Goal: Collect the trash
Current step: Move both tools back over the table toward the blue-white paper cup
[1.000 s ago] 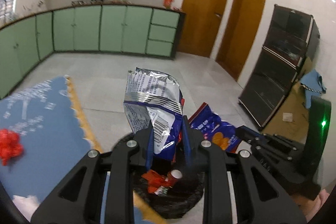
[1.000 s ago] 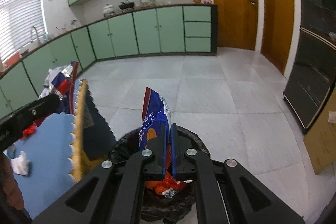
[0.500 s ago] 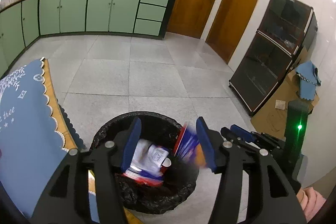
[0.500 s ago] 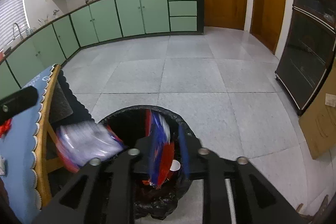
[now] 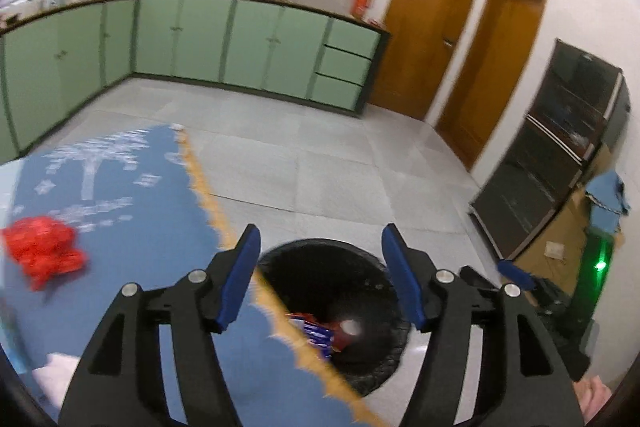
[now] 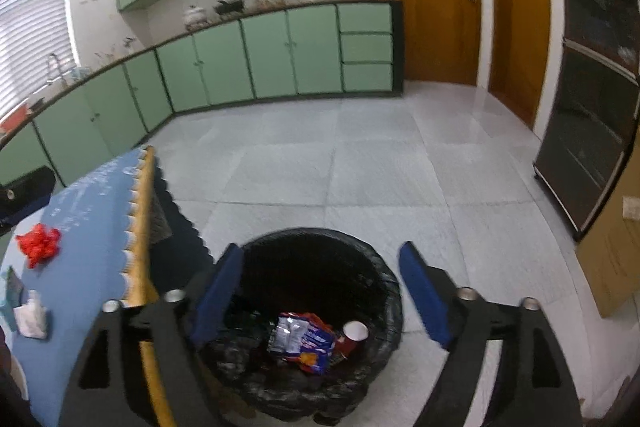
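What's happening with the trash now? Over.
Both tongs, left and right, open, empty. Chip bags in bin. Red wrapper on table. Nothing blocking.

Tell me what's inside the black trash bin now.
In the trash bin: a crumpled snack wrapper beside a red paper cup. Anything beneath them is hidden in the dark liner.

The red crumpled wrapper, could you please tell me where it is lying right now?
The red crumpled wrapper lies on the blue tablecloth, at the left of both views, left of the black trash bin.
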### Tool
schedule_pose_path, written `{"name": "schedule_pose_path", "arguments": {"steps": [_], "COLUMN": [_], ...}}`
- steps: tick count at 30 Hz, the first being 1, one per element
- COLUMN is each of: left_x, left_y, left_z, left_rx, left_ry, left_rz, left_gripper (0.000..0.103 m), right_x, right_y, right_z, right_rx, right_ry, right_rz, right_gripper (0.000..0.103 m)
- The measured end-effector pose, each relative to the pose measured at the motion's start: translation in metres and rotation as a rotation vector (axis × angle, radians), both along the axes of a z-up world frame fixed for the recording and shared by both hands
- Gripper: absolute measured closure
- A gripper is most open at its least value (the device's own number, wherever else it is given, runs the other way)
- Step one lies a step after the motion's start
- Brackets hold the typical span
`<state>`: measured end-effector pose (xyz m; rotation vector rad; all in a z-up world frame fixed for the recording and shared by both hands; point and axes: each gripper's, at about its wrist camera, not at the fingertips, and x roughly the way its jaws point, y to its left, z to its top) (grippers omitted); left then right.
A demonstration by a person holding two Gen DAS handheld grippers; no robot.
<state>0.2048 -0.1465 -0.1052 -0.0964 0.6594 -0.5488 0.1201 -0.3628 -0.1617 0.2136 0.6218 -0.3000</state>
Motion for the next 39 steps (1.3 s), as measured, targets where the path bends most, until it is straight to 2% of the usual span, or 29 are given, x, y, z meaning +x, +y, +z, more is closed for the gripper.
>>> {"name": "schedule_pose_path", "arguments": {"steps": [4,10,16,22,30,39], "left_x": [-0.02,-0.05,-0.08,-0.106,-0.137,-0.154], "left_y": [0.055,0.129,0.191,0.228,0.252,0.254], "left_z": [0.009,0.013,0.011,-0.003,-0.019,-0.03], "left_rx": [0.044,0.122,0.166,0.174,0.169,0.146], "left_ry": [-0.041,-0.063,-0.056,-0.008,0.026,0.064], "left_rz": [0.128,0.308,0.422,0.469,0.48,0.459], "left_gripper": [0.035,0.035,0.034,0.033,0.031,0.028], "right_x": [0.0,0.004,0.01,0.009,-0.006,-0.014], "right_y": [0.039,0.099,0.16,0.212,0.262,0.276], "right_z": [0.02,0.033,0.026,0.014,0.005,0.011], "right_rx": [-0.013,0.018,0.035,0.007,-0.037,-0.058], "right_ry": [-0.046,-0.086,-0.083,-0.067,-0.053,-0.066], "right_rz": [0.084,0.226,0.339,0.422,0.512,0.52], "right_gripper": [0.01,0.009,0.009,0.009,0.009,0.009]}}
